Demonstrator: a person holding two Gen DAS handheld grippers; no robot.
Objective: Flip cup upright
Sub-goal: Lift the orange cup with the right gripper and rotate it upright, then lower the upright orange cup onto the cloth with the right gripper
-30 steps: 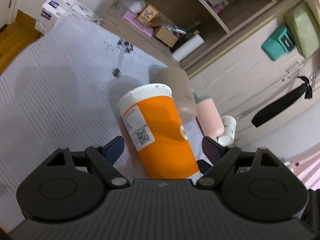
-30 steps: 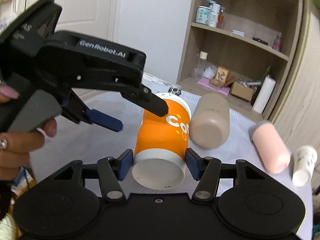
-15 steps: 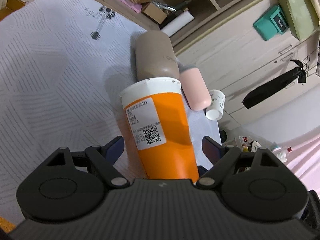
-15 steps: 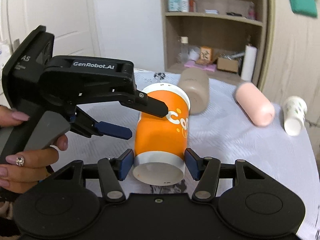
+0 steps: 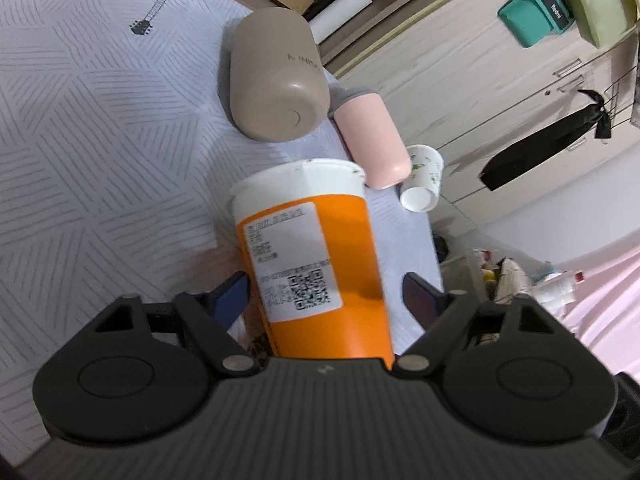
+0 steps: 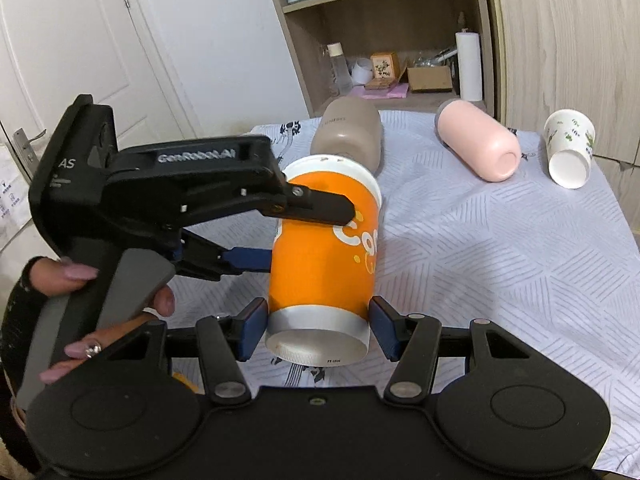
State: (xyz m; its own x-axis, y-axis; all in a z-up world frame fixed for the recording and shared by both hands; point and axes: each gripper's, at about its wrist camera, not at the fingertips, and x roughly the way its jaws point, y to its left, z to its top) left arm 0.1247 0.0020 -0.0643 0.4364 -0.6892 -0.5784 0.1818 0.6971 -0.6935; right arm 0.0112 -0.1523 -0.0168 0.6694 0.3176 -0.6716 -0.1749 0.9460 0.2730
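Observation:
An orange paper cup (image 6: pixel 324 252) with a white rim and a grey base band is held above the table, tilted. My right gripper (image 6: pixel 318 328) is shut on its base end, blue pads against the grey band. My left gripper (image 6: pixel 304 236) straddles the cup's middle from the left, jaws apart, one finger over the cup and one beside it. In the left wrist view the cup (image 5: pixel 316 264) stands between the left gripper's (image 5: pixel 324 294) blue pads with gaps on both sides.
On the white patterned tablecloth (image 6: pixel 480 248) lie a beige tumbler (image 6: pixel 348 136), a pink tumbler (image 6: pixel 480 146) and a small white paper cup (image 6: pixel 568 154), all on their sides. A wooden shelf unit (image 6: pixel 392 40) stands behind the table. A white door (image 6: pixel 80 60) is at left.
Both grippers and the orange cup have swung round together; the cup's rim end has risen and it stands steeper. The right grip on the base is unchanged; the left jaws stay apart.

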